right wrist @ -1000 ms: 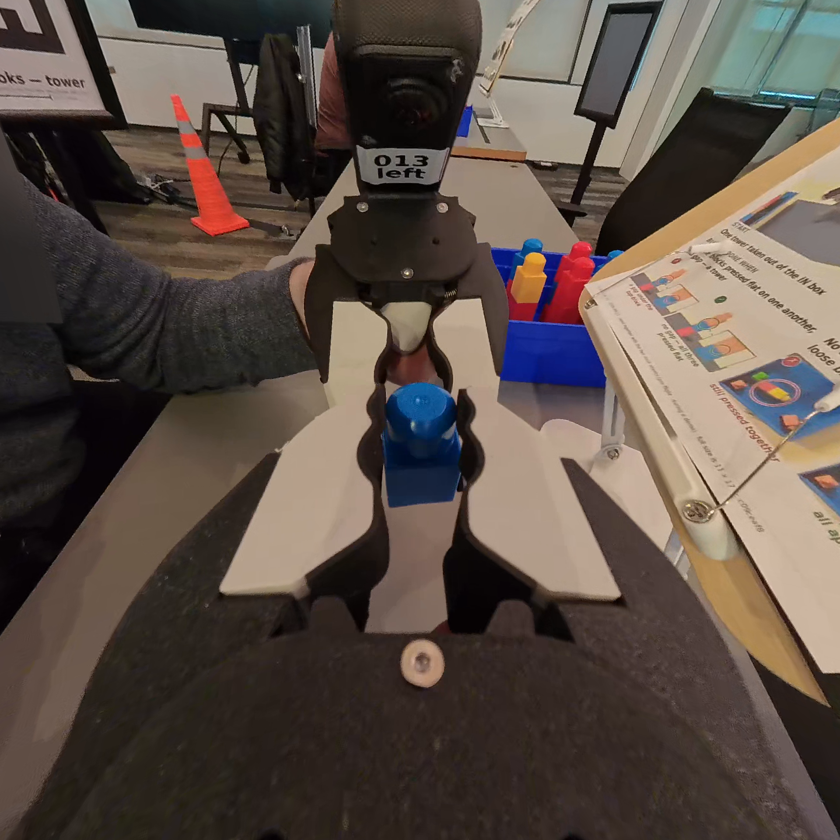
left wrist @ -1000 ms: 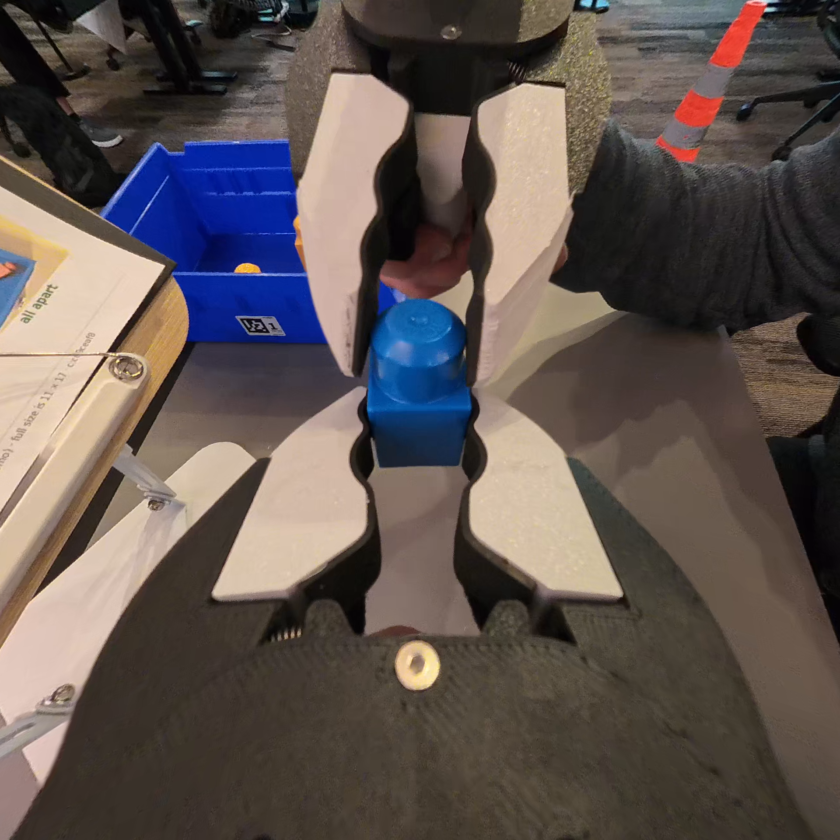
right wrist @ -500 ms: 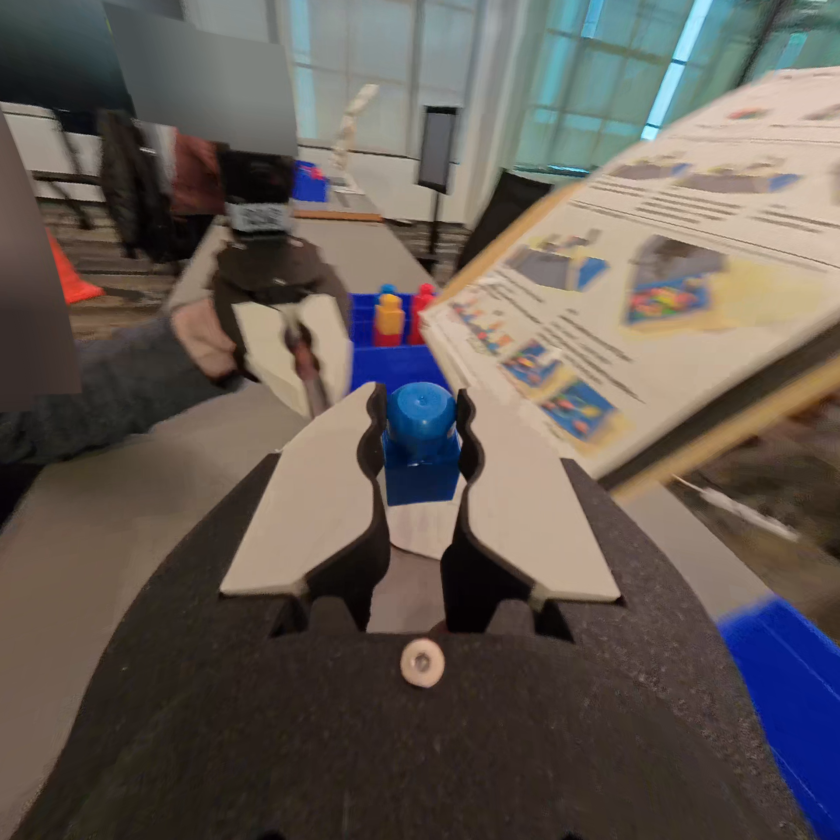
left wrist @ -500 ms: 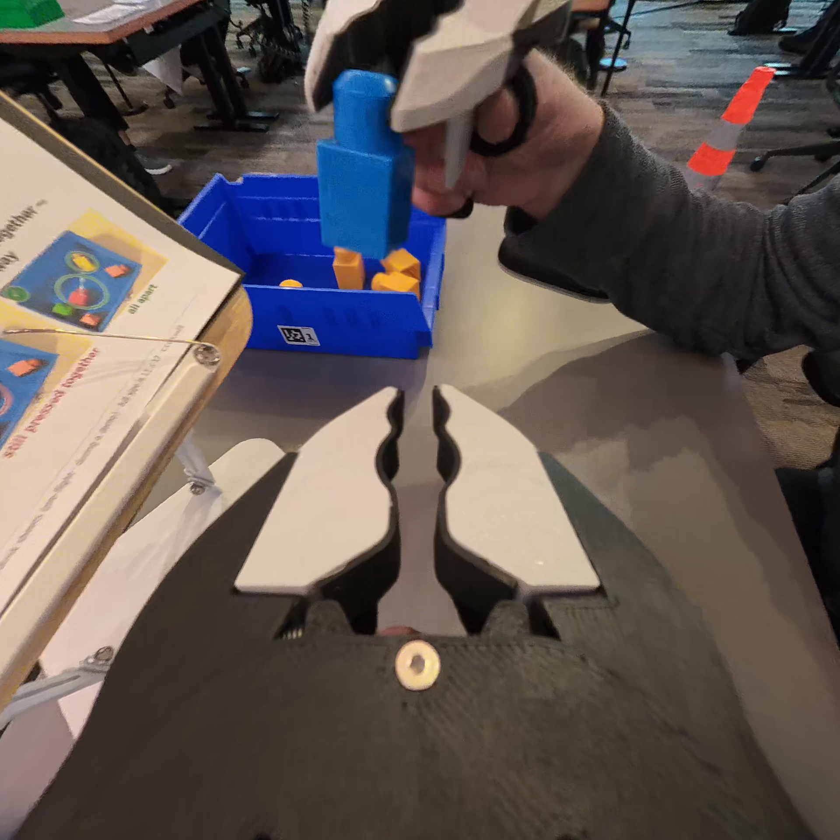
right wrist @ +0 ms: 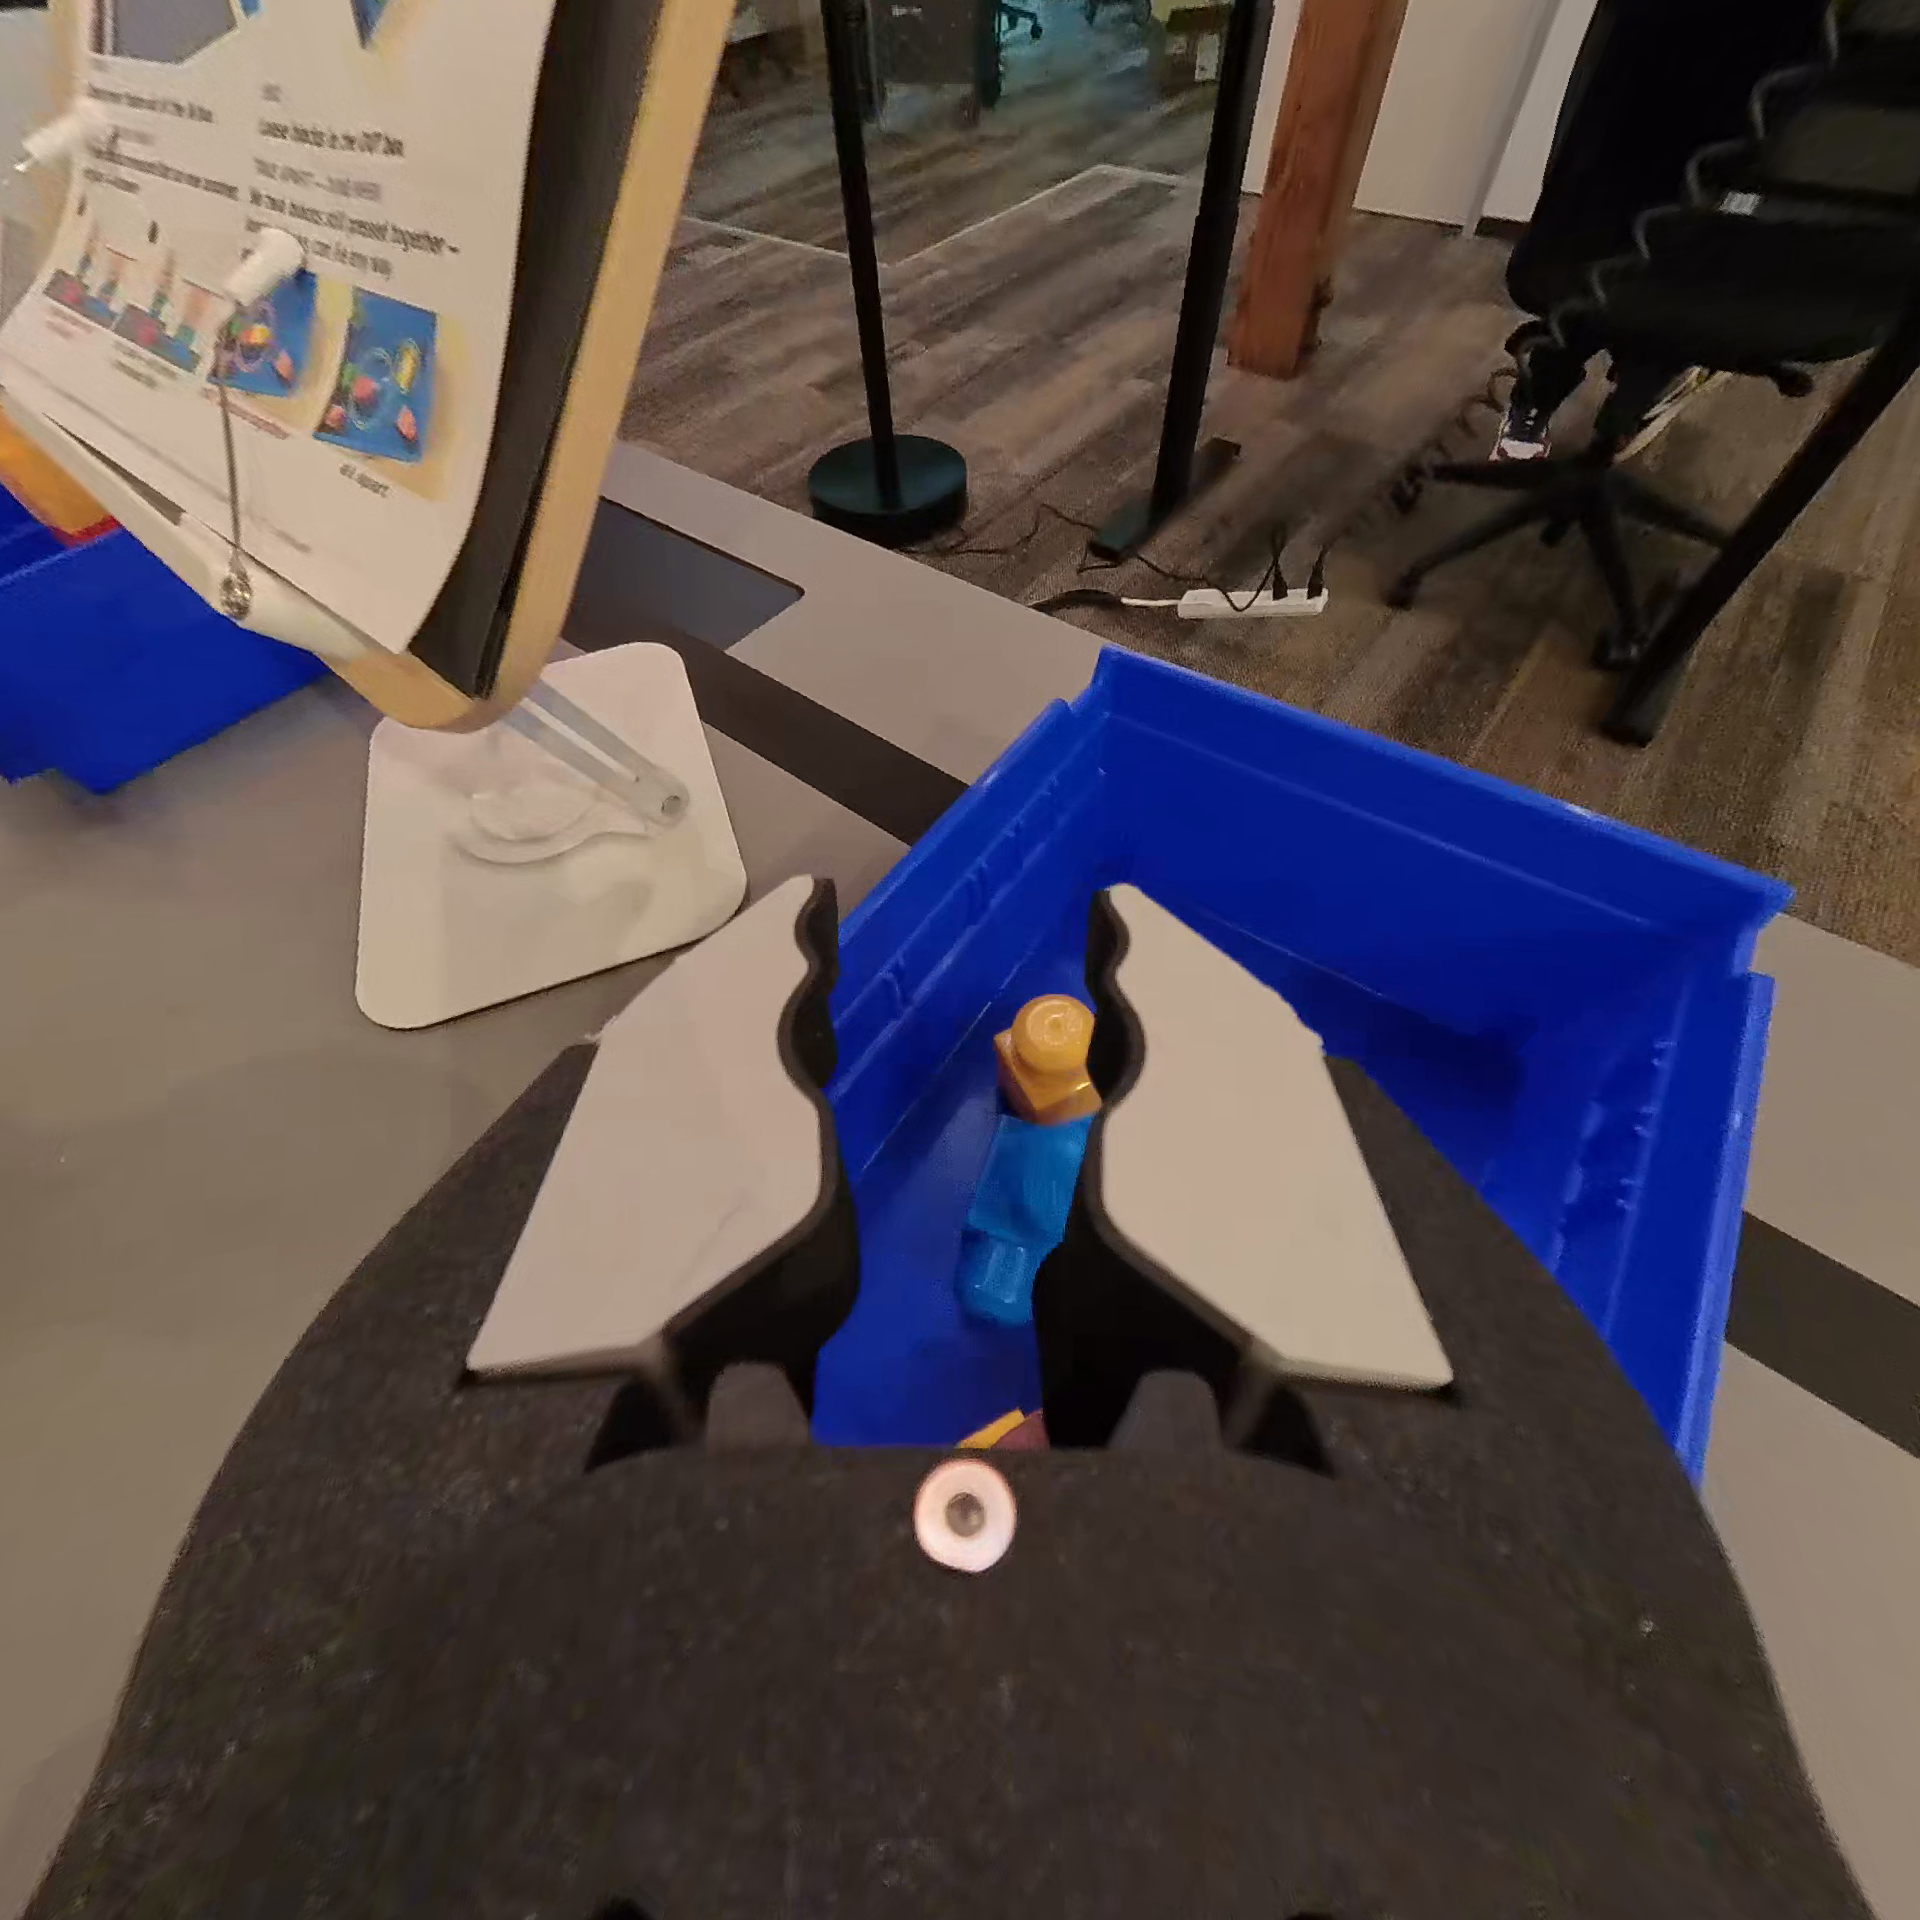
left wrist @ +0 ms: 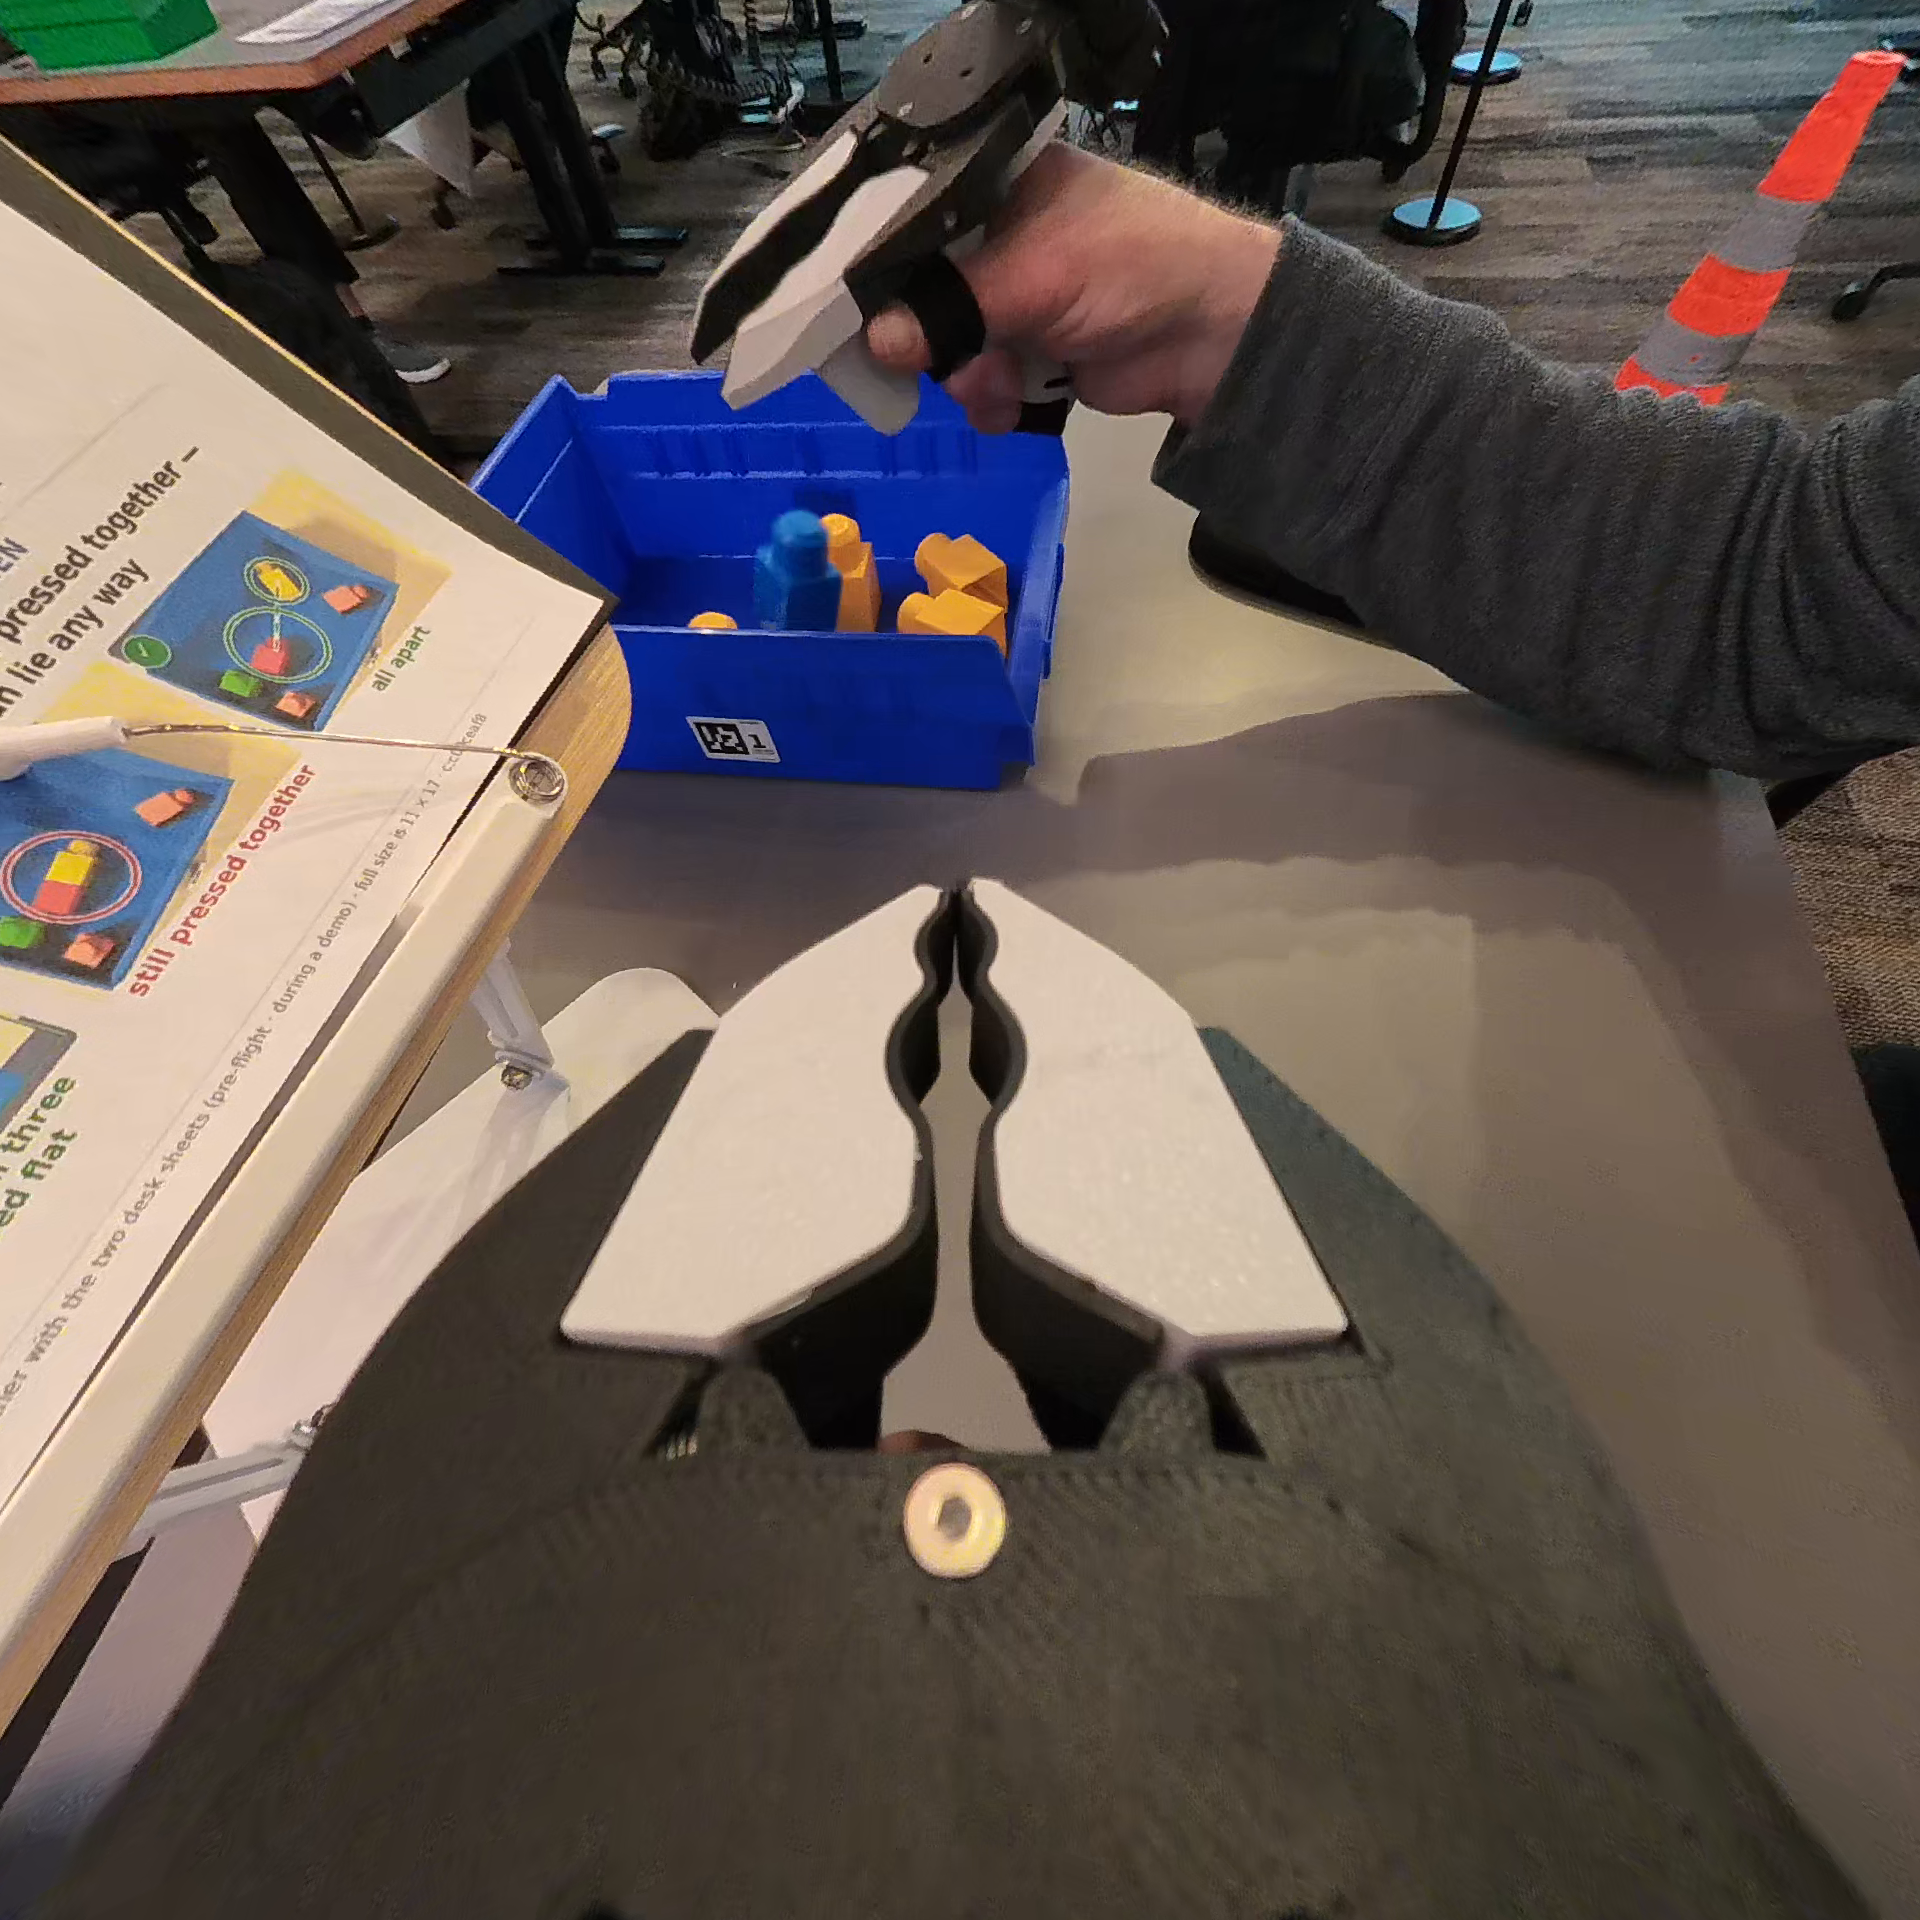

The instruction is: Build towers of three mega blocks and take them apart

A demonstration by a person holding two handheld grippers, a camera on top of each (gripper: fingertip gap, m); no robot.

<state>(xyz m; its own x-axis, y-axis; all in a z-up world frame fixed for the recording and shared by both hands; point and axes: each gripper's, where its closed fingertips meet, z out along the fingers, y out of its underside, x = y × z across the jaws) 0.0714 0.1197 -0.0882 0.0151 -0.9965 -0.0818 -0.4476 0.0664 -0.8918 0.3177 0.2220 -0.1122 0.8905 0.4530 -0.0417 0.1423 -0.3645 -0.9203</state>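
- While the right claw [right wrist: 961, 935] hangs spread and empty over the blue bin [right wrist: 1403, 862], reaching low could knock the blue block [right wrist: 1023, 1195].
- Left claw [left wrist: 958, 904], pinched together at lower centre, holds nothing.

The left wrist camera sits low behind its gripper [left wrist: 956, 904], looking forward across the table [left wrist: 1455, 935] toward a blue bin [left wrist: 831, 717] well ahead. The right wrist camera tilts steeply down from above its gripper [right wrist: 961, 914], close over that bin [right wrist: 1455, 883]. Both views share the bin and the sheet stand [left wrist: 260, 831].
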